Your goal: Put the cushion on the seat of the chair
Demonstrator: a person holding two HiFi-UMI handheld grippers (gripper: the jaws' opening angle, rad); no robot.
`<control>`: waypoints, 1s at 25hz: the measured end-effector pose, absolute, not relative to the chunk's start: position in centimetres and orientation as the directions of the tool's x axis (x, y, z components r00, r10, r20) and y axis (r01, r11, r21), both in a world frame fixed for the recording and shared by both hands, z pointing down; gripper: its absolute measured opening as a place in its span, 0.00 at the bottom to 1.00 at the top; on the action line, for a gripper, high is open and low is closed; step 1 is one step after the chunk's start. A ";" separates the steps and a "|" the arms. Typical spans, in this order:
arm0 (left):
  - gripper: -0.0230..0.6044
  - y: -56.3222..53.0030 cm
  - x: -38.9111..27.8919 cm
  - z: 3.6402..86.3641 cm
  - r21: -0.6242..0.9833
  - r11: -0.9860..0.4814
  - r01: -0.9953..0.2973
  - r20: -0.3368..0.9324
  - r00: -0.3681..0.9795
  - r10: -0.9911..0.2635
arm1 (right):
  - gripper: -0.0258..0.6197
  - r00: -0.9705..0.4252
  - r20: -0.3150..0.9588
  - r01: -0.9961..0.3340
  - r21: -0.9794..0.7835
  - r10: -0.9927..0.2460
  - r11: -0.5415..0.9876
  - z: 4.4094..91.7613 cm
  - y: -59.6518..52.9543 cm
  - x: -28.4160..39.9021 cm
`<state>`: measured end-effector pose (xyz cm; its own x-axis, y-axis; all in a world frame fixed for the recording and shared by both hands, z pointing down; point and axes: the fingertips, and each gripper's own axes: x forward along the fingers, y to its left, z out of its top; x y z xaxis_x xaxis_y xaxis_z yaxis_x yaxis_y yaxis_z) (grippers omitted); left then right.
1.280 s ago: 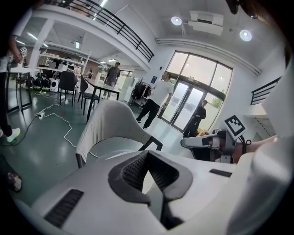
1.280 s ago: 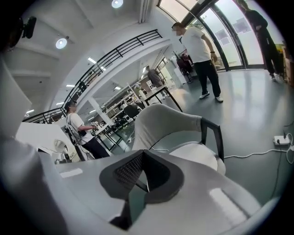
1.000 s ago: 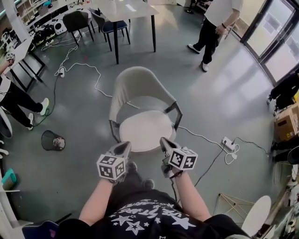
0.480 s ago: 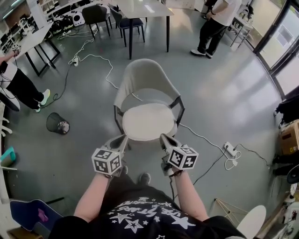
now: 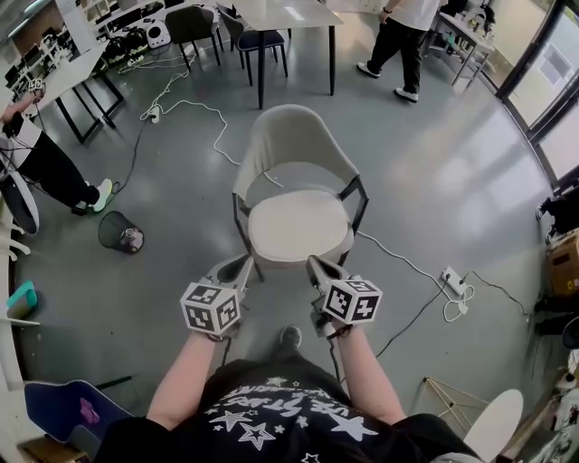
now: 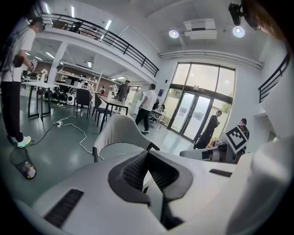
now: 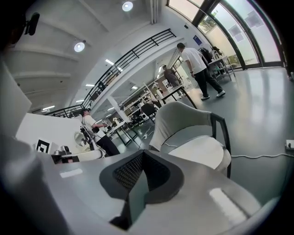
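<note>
A pale grey chair [image 5: 291, 149] with a dark frame stands on the floor in front of me, its back away from me. A round cream cushion [image 5: 298, 226] lies flat on its seat. My left gripper [image 5: 242, 265] and right gripper [image 5: 313, 263] hover side by side just short of the seat's front edge. Both are shut with nothing between their jaws. In the left gripper view the closed jaws [image 6: 148, 153] point at the chair [image 6: 120, 131]. The right gripper view shows its closed jaws [image 7: 142, 153] below the cushion [image 7: 202, 151].
A white cable [image 5: 398, 262] runs under the chair to a power strip [image 5: 452, 280] at the right. A waste bin [image 5: 120, 233] stands at the left. Behind the chair are a table [image 5: 285, 16], dark chairs [image 5: 258, 41] and more cables. People stand at the far right [image 5: 398, 36] and left [image 5: 45, 167].
Both grippers have drawn back a little from the seat's front edge and still stay shut. The view has swung, so the chair now sits slightly further right and further off.
</note>
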<state>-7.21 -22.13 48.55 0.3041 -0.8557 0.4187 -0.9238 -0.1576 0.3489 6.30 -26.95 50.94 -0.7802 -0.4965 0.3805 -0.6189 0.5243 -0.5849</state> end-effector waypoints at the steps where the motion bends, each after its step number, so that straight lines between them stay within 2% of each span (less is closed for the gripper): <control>1: 0.05 -21.5 -7.6 48.6 0.350 -0.159 -0.923 0.418 0.305 -0.855 | 0.04 -0.781 0.383 -0.619 -0.581 -0.493 0.529 50.8 -26.3 5.8; 8: 0.05 -16.7 -10.0 48.0 0.359 -0.171 -0.918 0.409 0.319 -0.855 | 0.04 -0.771 0.421 -0.635 -0.548 -0.477 0.544 50.4 -20.8 3.2; 25: 0.05 -3.4 -12.4 47.0 0.380 -0.256 -0.889 0.333 0.390 -0.858 | 0.04 -0.750 0.417 -0.661 -0.472 -0.512 0.583 48.9 -7.0 0.4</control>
